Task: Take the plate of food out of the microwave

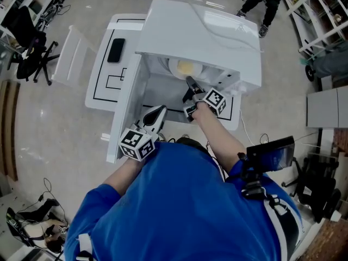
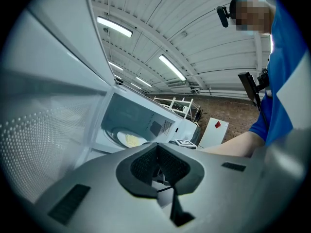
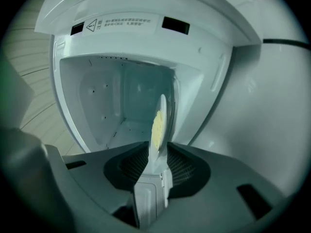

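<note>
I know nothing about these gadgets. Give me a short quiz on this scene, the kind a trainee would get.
1. Pick one: where is the plate relative to the microwave? A on top; B inside; C underneath.
2. True or false: the microwave is shut.
3. Fill in: the plate's rim stands between the jaws of the ___ gripper.

Key
1. B
2. False, it stands open.
3. The right gripper; its jaws are apart, one on each side of the rim.
</note>
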`<state>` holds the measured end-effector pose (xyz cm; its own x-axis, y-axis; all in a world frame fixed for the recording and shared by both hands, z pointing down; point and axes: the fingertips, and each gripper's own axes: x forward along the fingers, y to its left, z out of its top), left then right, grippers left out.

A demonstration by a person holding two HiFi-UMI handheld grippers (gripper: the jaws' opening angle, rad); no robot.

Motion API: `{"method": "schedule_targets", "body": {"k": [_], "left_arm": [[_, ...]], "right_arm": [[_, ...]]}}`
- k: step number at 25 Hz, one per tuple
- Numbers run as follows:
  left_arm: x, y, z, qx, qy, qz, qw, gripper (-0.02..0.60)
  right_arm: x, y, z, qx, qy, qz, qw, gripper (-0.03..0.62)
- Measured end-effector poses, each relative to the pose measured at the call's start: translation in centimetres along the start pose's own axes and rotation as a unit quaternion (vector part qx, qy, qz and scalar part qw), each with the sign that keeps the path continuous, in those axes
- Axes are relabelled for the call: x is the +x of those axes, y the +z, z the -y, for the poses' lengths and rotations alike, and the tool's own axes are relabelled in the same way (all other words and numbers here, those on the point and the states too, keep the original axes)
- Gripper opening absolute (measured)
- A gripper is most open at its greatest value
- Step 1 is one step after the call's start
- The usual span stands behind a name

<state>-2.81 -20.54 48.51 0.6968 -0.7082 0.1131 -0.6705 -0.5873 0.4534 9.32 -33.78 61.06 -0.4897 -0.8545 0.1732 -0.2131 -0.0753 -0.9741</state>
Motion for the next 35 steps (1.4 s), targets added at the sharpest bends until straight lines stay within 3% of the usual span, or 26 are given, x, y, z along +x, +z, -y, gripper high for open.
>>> {"method": "schedule_targets", "body": {"k": [10, 18, 22, 35], "left_arm": [[0.0, -0.2, -0.3, -0.002, 0.007, -0.005, 1.0, 0.009], [-0.3, -0.3, -0.3, -0.003, 0.017, -0.006, 0.9998, 0.009], [-0.4, -0.3, -0.1, -0.002, 0.018, -0.004, 0.9998, 0.009], [-0.6, -0.5, 0.7, 0.002, 0.015, -0.001, 0.9999, 0.009]], "right_arm": [[1.2, -0.3, 0.3, 0.032, -0.009, 0.001, 0.999, 0.103], [0.9, -0.1, 1.0, 0.055, -0.014, 0.003, 0.998, 0.047], [0.7, 0.2, 0.7, 0.055, -0.003, 0.005, 0.998, 0.02], [-1.2, -0.1, 0.6, 0.063, 0.025, 0.0, 0.998, 0.018]]}}
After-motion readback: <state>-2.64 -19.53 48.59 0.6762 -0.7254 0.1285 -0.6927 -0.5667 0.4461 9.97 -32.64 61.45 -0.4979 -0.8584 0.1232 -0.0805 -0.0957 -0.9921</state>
